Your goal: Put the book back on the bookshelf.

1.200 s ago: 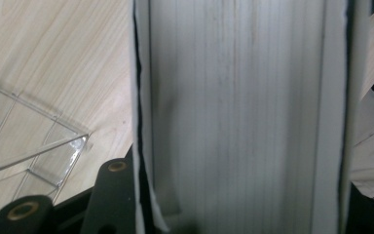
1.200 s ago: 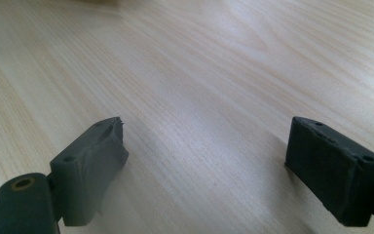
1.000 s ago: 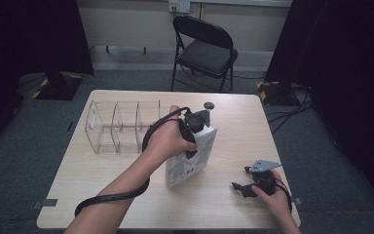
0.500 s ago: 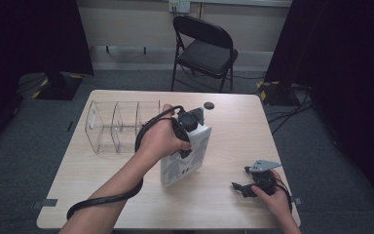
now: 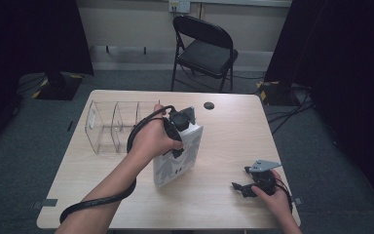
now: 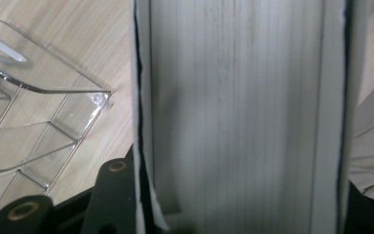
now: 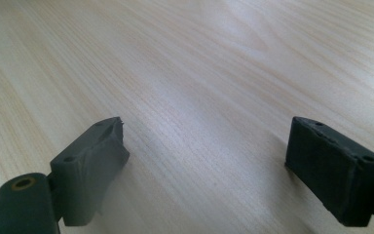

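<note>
at the lower right of the high view the right gripper (image 5: 246, 187) is rested on the table (image 5: 233, 146), jaws spread with nothing between them. at mid-frame the book (image 5: 177, 158) is pinched at its top edge by the left gripper (image 5: 177, 130) – compared with a second ago it has been carried left and tipped more upright, closer to the clear rack (image 5: 112, 126) at centre left. the book is judged to be headed for a rack slot – not yet in. beyond the table, a chair (image 5: 205, 51).
</note>
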`<state>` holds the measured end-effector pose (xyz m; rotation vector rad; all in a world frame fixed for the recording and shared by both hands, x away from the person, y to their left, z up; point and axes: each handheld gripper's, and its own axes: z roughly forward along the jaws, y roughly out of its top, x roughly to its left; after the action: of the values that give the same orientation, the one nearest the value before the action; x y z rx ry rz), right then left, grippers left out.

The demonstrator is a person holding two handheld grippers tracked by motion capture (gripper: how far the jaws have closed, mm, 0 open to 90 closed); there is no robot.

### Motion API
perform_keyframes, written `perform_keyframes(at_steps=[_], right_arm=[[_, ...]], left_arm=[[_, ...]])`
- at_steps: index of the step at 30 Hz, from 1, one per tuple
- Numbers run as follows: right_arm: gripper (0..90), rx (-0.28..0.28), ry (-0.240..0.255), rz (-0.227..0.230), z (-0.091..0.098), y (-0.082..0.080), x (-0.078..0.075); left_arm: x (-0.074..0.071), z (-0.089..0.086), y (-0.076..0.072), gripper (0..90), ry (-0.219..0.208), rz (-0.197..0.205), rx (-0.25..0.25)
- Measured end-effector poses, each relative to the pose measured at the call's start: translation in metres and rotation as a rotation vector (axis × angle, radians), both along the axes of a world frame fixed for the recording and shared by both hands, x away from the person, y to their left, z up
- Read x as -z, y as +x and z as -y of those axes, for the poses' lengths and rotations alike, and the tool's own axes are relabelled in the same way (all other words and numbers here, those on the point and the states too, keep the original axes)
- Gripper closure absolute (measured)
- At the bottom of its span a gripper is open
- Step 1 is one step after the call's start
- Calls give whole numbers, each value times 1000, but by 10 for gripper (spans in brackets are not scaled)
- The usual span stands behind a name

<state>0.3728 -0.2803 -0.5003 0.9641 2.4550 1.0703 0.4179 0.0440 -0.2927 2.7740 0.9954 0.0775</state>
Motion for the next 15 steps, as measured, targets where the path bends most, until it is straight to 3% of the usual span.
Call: perform_keyframes(at_steps=[15], right_arm=[[132,2,-1,2,0,0,0]], left_arm=[[0,-20,0,529,-8,-14,-44]])
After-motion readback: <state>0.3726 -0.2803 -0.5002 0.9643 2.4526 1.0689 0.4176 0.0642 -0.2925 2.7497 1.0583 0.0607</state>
